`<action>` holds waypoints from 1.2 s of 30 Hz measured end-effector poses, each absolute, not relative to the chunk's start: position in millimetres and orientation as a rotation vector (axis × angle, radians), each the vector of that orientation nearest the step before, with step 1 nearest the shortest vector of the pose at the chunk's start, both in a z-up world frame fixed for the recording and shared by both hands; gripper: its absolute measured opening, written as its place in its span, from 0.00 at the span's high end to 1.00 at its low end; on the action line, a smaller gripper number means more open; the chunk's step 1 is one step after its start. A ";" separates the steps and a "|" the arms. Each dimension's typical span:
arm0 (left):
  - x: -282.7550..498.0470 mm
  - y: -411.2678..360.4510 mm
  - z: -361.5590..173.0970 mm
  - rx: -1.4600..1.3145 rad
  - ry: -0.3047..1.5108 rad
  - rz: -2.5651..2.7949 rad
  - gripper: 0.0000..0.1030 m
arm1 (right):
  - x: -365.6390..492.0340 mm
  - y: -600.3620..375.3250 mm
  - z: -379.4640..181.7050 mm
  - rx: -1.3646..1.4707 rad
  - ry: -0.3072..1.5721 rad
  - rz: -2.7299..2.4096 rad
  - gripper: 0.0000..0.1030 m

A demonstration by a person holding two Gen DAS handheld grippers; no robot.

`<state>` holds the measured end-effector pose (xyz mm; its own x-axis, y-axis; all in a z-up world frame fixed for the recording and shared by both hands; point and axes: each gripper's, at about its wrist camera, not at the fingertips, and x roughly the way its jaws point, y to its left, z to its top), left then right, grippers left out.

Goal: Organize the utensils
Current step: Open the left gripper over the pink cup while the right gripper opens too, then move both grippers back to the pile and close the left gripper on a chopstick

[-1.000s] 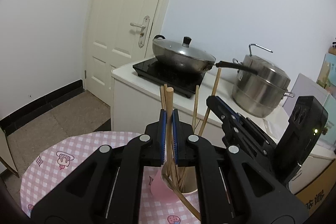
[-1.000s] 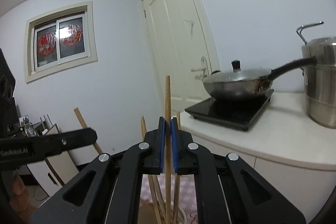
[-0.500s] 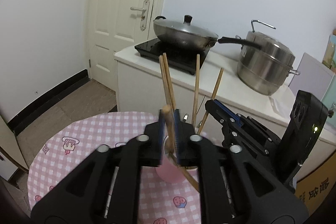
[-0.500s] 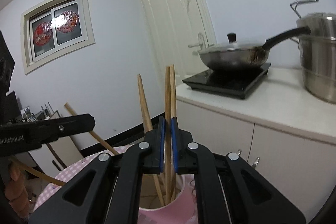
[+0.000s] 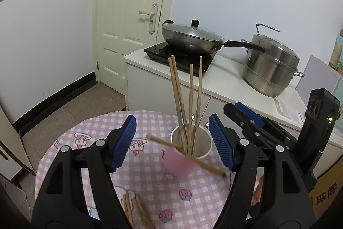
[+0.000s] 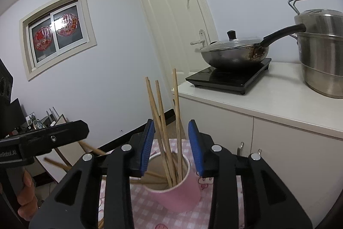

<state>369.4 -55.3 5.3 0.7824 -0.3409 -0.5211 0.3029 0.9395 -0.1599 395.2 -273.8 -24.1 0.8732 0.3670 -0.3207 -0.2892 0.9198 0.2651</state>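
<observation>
Chopsticks point(image 5: 188, 104) stand in pink cup point(image 5: 182, 164); left gripper point(image 5: 173, 143) and right gripper point(image 6: 171, 147) fingers spread.

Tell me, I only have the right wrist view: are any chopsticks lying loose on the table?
Observer: Yes, loose chopsticks lie on the table, close under the left gripper.
Operator: Is that gripper holding anything?
Observer: No, its fingers are spread wide, gripping nothing.
Operator: And the slanted stick by the cup?
Observer: The slanted chopstick crosses the cup at its rim, both ends sticking out; it looks blurred.
</observation>
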 end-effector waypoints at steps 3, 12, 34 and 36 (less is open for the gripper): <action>355.1 -47.4 7.9 -0.062 0.565 -0.347 0.32 | 381.7 -272.6 -21.2 0.201 0.389 0.349 0.68; 307.8 -10.1 -2.0 -0.030 0.568 -0.302 0.32 | 340.1 -252.9 -29.3 0.151 0.491 0.401 0.65; 297.7 40.3 -118.5 0.069 0.946 -0.189 0.31 | 338.7 -147.8 -132.3 -0.016 0.986 0.466 0.63; 298.8 41.8 -123.3 0.064 0.957 -0.190 0.31 | 343.5 -148.0 -139.9 -0.004 1.016 0.470 0.63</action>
